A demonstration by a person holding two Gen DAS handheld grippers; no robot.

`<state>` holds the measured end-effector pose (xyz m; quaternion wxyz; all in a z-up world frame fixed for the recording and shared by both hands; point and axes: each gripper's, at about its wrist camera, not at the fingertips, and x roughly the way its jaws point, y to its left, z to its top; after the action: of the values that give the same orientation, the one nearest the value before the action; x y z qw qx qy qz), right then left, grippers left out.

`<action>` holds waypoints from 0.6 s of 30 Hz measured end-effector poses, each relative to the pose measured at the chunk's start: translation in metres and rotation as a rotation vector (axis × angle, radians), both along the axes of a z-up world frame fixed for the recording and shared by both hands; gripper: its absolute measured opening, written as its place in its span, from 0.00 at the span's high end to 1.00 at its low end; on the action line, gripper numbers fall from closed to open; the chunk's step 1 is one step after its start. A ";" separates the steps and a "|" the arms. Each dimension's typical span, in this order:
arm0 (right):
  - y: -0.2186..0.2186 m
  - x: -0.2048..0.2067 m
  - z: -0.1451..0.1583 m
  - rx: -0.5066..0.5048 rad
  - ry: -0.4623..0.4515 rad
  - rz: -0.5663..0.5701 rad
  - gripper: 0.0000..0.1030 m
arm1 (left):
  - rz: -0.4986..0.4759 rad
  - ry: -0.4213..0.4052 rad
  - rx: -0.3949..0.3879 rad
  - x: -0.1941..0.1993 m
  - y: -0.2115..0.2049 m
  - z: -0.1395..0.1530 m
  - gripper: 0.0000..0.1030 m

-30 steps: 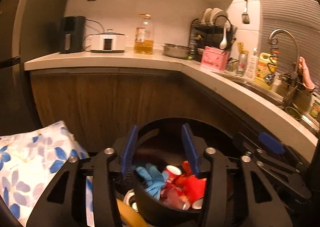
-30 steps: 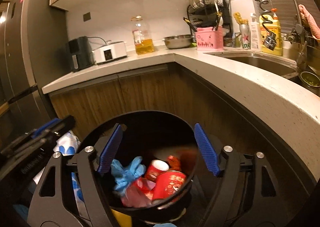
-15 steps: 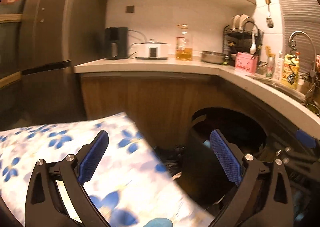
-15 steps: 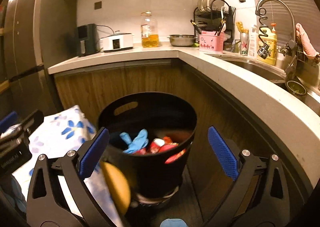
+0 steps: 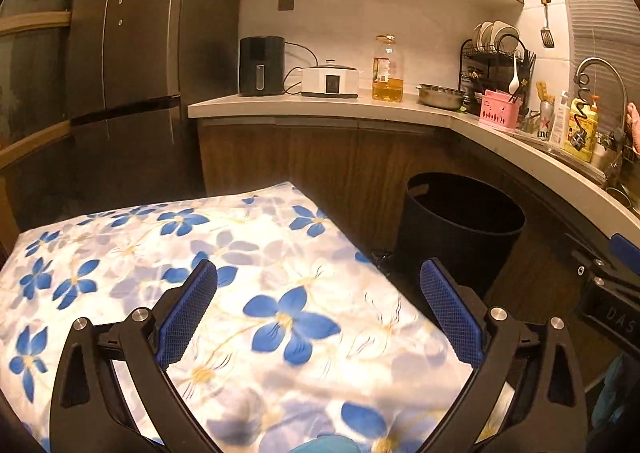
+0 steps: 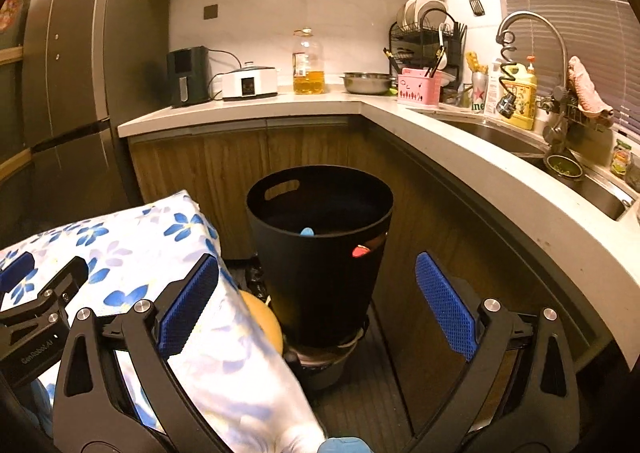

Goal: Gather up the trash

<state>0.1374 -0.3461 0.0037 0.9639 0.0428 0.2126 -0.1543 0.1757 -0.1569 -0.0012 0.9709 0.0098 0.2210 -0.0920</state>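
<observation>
A black round trash bin [image 6: 320, 253] stands on the floor against the wooden cabinets; a blue scrap [image 6: 307, 231] and a red bit [image 6: 359, 251] of trash show inside it. The same bin [image 5: 460, 237] appears at the right of the left wrist view. My right gripper [image 6: 316, 301] is open, with nothing between its blue pads, and points at the bin from a short distance back. My left gripper [image 5: 318, 309] is open too, hovering over a white cloth with blue flowers [image 5: 200, 273], nothing held. The left gripper also shows at the left edge of the right wrist view.
The flowered cloth [image 6: 160, 273] covers a table left of the bin. A yellow round object [image 6: 262, 317] lies by the bin's base. The L-shaped counter [image 6: 460, 141] carries an air fryer, cooker, oil bottle, bowl, dish rack and sink. A dark fridge [image 5: 120, 73] stands at left.
Both grippers have pulled back from over the bin and opened wide. The left one swung leftwards over the flowered cloth; the bin now sits farther off in both views.
</observation>
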 end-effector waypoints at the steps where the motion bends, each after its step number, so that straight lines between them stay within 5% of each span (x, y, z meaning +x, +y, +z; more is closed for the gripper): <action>1: 0.003 -0.007 0.000 -0.003 -0.003 -0.002 0.05 | -0.004 -0.001 -0.003 -0.005 0.002 0.000 0.06; 18: 0.030 -0.060 0.009 -0.024 -0.035 -0.001 0.05 | -0.027 -0.023 -0.023 -0.060 0.018 0.001 0.06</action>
<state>0.0775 -0.3163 0.0129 0.9678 0.0340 0.1940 -0.1566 0.1159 -0.1386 0.0001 0.9721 0.0026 0.2084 -0.1075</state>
